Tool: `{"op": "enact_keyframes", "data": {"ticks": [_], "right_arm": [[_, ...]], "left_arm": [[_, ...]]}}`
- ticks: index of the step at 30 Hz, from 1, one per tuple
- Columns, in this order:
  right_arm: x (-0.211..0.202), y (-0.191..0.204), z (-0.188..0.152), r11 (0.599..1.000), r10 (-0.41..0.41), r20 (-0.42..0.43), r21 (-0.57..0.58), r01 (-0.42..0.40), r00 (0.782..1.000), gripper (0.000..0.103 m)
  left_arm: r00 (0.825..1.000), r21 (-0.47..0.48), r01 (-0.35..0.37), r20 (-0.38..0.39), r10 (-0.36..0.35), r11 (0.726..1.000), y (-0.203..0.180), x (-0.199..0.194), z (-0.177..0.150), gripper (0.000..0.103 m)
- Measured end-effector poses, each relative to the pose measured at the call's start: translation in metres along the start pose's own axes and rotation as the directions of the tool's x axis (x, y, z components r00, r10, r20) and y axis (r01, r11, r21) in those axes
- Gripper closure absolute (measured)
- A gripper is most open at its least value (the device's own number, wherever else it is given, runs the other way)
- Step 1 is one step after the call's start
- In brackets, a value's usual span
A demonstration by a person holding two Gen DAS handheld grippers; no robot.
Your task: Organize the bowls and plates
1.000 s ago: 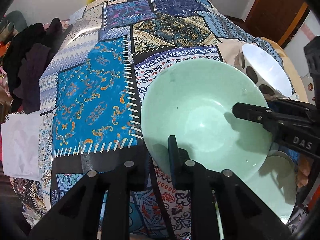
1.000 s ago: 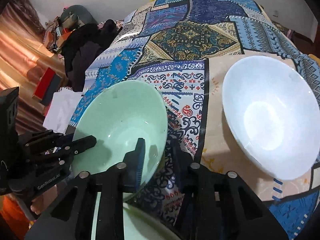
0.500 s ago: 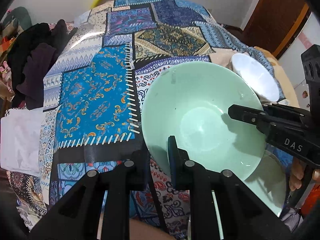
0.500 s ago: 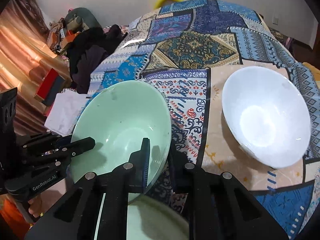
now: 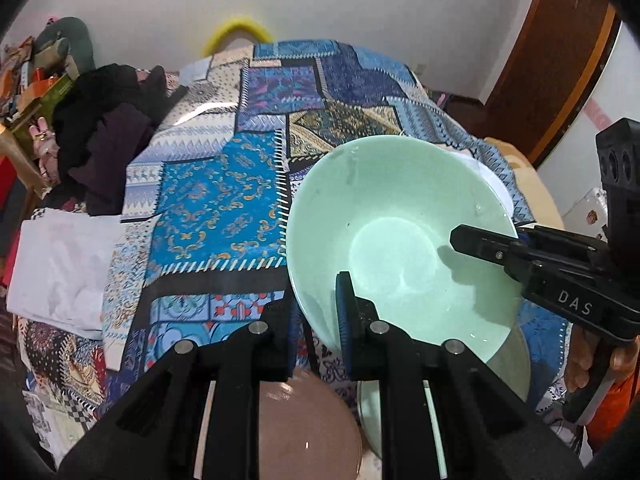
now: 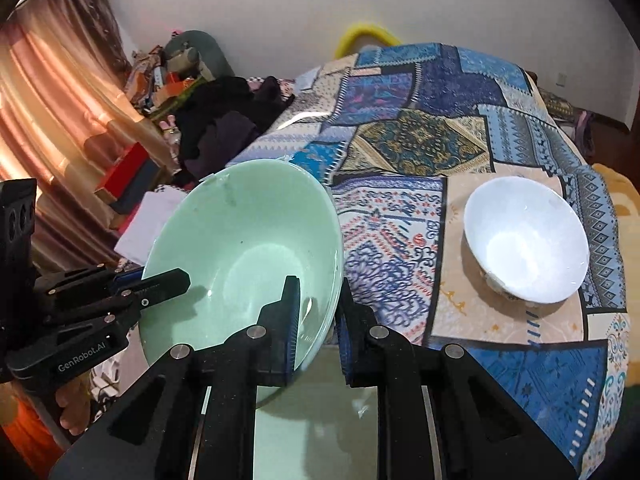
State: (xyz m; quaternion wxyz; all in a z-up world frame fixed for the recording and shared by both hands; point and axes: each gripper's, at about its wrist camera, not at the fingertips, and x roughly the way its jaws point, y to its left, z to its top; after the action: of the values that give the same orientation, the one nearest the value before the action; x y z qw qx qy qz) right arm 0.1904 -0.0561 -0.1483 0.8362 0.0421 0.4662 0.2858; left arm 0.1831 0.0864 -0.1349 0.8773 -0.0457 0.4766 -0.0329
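A: Inventory, largest first. One table under a patchwork cloth (image 6: 420,152). One pile of dark clothes (image 6: 224,128) at its far left edge.

B: Dishes?

A: Count: one green bowl (image 5: 400,232), held above the near edge of the table. Below it, one green plate (image 6: 320,400) at the near edge, partly hidden by the gripper bodies. One brown plate (image 5: 308,420), just left of the green plate in the left wrist view. One white bowl (image 6: 524,240), standing on the cloth to the right, well apart from the green one.

B: Attitude of the green bowl?

A: Round, so no long axis. Mouth faces up and is tipped toward the near side; the far rim sits higher than the near rim. The white bowl's mouth is also up, leaning slightly left.

B: Grippers?

A: Two. Left gripper (image 5: 316,316): jaws narrow, clamped over the near-left rim, one finger inside the bowl, one outside. Right gripper (image 6: 316,320): same arrangement on the near-right rim, one finger inside and one outside, pinching the wall. Each gripper shows in the other's camera, reaching in from the side.

B: Contact with the plate below?

A: Cannot tell from either view.
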Motion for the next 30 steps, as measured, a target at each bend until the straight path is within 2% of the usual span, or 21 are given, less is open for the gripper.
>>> {"op": "enact_keyframes", "data": {"ticks": [16,30], "right_arm": [[-0.017,0.059,-0.023,0.994,0.054,0.021,-0.092,-0.052,0.998,0.087],[0.002,0.094,-0.045,0.984,0.112,-0.039,-0.136,-0.116,0.993,0.087]], "left_arm": [[0.995,-0.080,-0.031,0.093,0.039,0.996,0.028,-0.070,-0.048,0.087],[0.993,-0.153,-0.079,0.074,0.091,0.985,0.060,-0.088,-0.092,0.087]]}}
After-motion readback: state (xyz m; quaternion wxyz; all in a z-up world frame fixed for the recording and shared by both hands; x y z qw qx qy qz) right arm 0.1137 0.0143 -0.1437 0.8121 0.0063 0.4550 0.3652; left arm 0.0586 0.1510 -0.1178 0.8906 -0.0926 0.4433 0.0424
